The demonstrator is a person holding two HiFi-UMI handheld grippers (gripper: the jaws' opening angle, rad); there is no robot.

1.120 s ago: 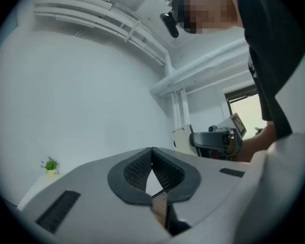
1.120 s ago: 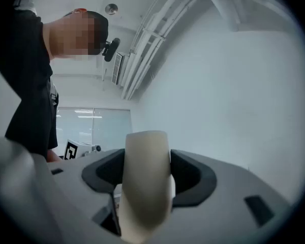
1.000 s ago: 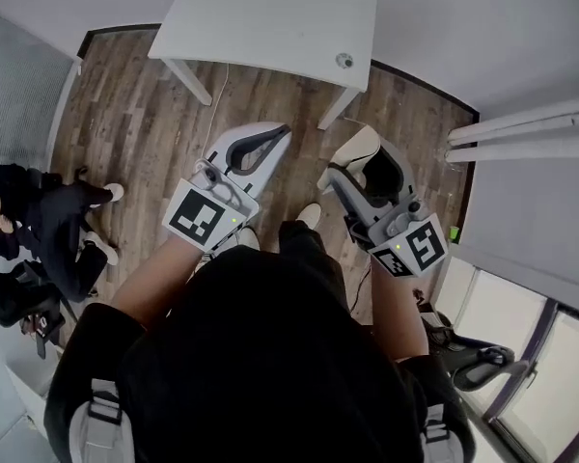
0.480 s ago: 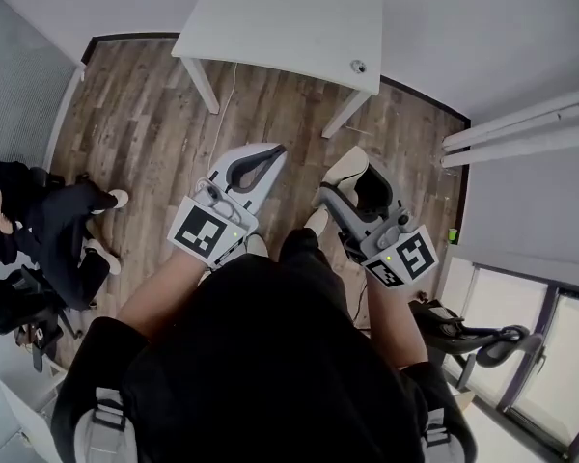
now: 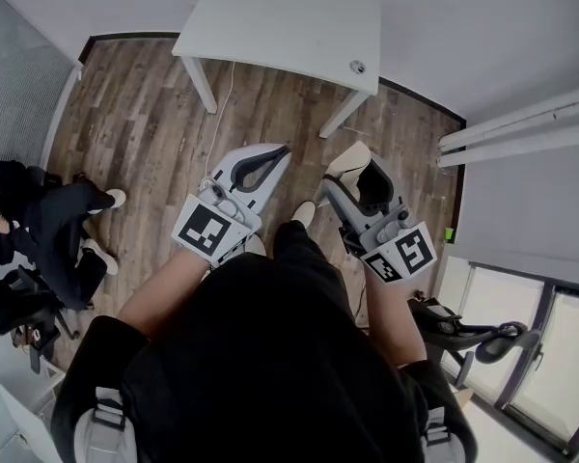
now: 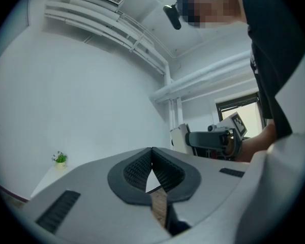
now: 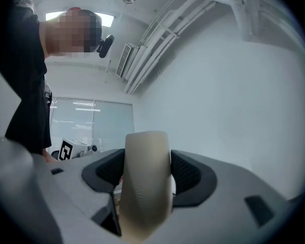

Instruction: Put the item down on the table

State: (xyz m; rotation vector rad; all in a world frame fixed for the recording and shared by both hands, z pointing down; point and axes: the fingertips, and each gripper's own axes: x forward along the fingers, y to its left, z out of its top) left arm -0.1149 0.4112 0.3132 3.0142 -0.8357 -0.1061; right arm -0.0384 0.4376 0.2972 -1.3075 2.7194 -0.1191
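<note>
Right tongs (image 7: 145, 169) clamp beige item (image 7: 145, 197).

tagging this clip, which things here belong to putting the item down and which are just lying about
In the job:
cream item, clamped in the right tongs
white table

Just about:
left tongs, shut and empty
small round object on the table
potted plant
seated person

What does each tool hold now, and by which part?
The right tool grips a beige item by its two sides, its rounded end past the jaws. The left tool is shut and holds nothing.
</note>
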